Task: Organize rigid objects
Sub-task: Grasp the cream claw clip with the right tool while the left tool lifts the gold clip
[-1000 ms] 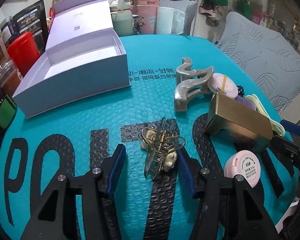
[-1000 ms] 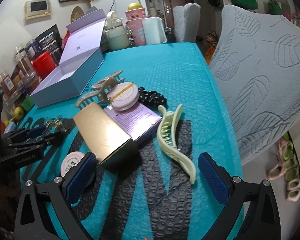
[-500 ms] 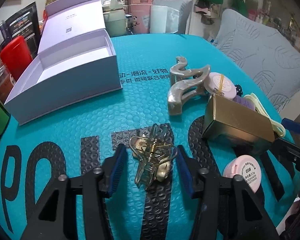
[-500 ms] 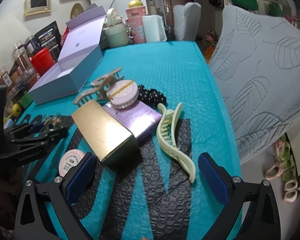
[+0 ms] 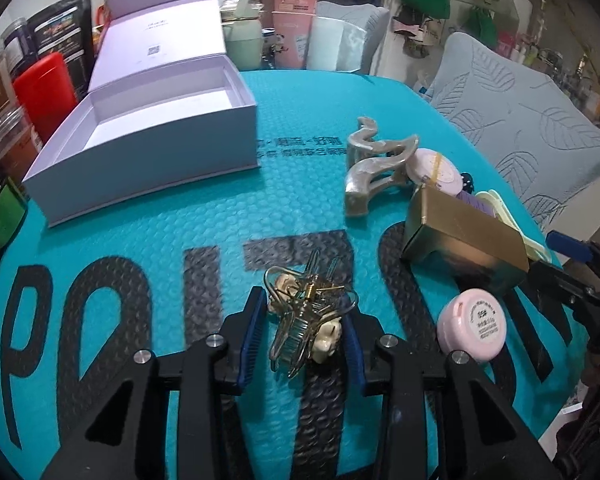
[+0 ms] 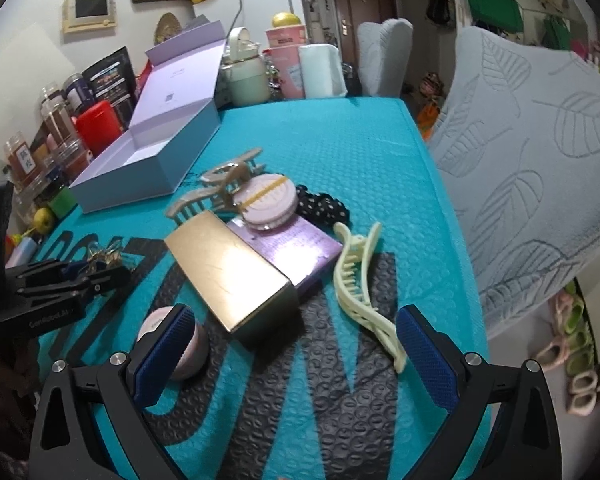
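My left gripper (image 5: 302,332) is shut on a gold wire hair claw (image 5: 306,322) with cream beads, resting on the teal mat (image 5: 160,232). An open white gift box (image 5: 140,148) stands beyond it to the left. My right gripper (image 6: 292,356) is open and empty, its jaws spread wide in front of a gold box (image 6: 230,276), a purple box (image 6: 296,248) and a pale green hair claw (image 6: 360,292). A beige hair claw (image 5: 374,168), a round pink compact (image 6: 266,202) and a small pink jar (image 5: 472,324) lie nearby.
A black dotted scrunchie (image 6: 322,208) lies behind the purple box. Jars, a red canister (image 5: 42,88) and a green block (image 5: 2,216) line the left edge. Cups and a kettle (image 6: 246,68) stand at the far end. A grey leaf-patterned chair (image 6: 540,168) is on the right.
The left jaws have closed in from both sides onto the gold wire hair claw. The right gripper has edged forward a little and stays open.
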### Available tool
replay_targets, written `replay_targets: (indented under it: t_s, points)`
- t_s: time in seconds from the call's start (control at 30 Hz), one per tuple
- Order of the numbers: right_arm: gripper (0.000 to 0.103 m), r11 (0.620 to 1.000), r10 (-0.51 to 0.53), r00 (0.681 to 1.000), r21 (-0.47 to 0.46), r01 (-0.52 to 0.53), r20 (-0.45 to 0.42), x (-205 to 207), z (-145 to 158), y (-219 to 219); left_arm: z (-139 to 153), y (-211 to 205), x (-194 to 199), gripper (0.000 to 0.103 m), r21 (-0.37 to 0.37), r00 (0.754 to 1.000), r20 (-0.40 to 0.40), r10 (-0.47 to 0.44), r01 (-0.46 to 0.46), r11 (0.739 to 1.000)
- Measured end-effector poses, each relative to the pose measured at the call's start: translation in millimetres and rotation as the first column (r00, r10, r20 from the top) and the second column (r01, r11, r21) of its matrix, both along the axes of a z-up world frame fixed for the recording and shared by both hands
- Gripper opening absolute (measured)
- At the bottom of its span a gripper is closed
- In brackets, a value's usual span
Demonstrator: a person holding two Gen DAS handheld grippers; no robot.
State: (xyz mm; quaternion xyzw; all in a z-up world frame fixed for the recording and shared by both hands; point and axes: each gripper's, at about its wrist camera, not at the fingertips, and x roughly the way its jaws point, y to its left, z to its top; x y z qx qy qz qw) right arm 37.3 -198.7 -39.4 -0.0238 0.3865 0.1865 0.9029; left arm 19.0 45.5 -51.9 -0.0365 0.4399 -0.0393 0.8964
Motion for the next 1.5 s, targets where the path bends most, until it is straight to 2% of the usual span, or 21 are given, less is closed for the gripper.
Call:
replay_targets:
  t_s: [0.2,0.27,0.43,0.57,0.63,0.7,0.73,0.77,0.8,0.93,1.27,1.5]
  points:
    - [0.100,0.997,-0.076,0.997,-0.012,0.077,0.033,5,6,-11,-1,7,-2,0.036,-0.003,1.000,-0.001,0.032,-0.032,0.999]
    - [0.096,0.995,-0.099,0.995,-0.008,0.100,0.026,8,6,-15,-1,5,-1,0.036,-0.001,1.000,-0.002,0.029,-0.029,1.000]
    - [0.067,0.990,-0.140,0.990,-0.016,0.140,-0.029,20,-4,-22,0,-5,5,0.036,-0.002,1.000,0.000,0.006,-0.006,1.000]
    - [0.057,0.991,-0.136,0.989,-0.026,0.135,-0.052,27,-11,-23,0,-8,9,0.036,-0.002,1.000,-0.004,0.003,-0.003,1.000]
    - [0.048,0.992,-0.122,0.991,-0.034,0.121,-0.050,29,-13,-19,-1,-8,10,0.036,-0.005,1.000,-0.009,0.004,-0.004,1.000]
    - [0.043,0.993,-0.110,0.992,-0.056,0.107,-0.058,31,-17,-15,-1,-8,11,0.036,-0.006,1.000,-0.012,0.006,-0.006,1.000]
    - [0.035,0.992,-0.115,0.991,-0.066,0.110,-0.069,33,-20,-14,-2,-8,12,0.036,-0.005,1.000,-0.015,0.009,-0.009,1.000]
    - [0.032,0.990,-0.123,0.990,-0.072,0.118,-0.069,33,-21,-14,-2,-8,12,0.036,-0.005,1.000,-0.016,0.010,-0.011,1.000]
    - [0.022,0.990,-0.123,0.990,-0.071,0.119,-0.063,33,-21,-14,-2,-7,12,0.036,-0.006,1.000,-0.016,0.012,-0.012,1.000]
    - [0.021,0.993,-0.112,0.992,-0.035,0.110,-0.061,30,-16,-16,-2,-5,10,0.036,-0.009,1.000,-0.015,0.013,-0.013,1.000]
    - [0.021,0.994,-0.106,0.994,-0.028,0.106,-0.014,14,2,-13,8,-1,-8,0.036,-0.011,0.999,0.020,0.025,-0.025,1.000]
    - [0.021,0.999,-0.038,0.999,-0.020,0.039,0.035,2,23,4,22,5,-27,0.036,-0.025,0.997,0.058,0.051,-0.050,0.998]
